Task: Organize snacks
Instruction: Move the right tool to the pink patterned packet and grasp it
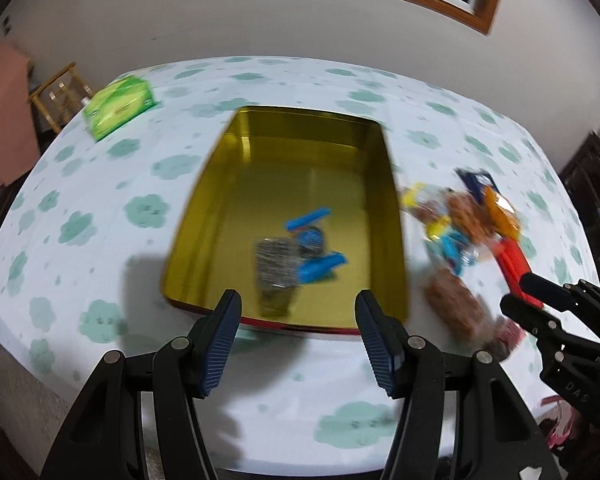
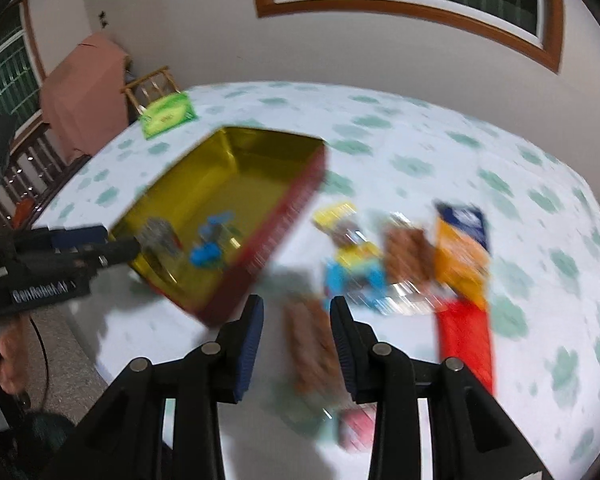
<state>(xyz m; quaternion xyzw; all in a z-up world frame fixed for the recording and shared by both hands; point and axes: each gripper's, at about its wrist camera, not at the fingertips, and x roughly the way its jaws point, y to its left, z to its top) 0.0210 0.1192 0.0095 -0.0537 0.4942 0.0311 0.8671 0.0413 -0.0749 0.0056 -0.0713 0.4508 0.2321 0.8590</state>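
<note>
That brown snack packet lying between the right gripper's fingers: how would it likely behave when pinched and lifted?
The brown packet looks like a long, flat wrapped bar, so it is probably light and may sag at its ends if held mid-length. Its wrapper seems glossy, so it could slip between the right gripper fingers. It lies flat on the tablecloth, so rolling seems unlikely. Blur limits certainty.

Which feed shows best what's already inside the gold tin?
Left wrist. It looks almost straight down into the tin, showing the blue-wrapped snacks and a silvery packet on its floor. The right wrist sees the tin obliquely, its contents smaller and blurrier.
</note>
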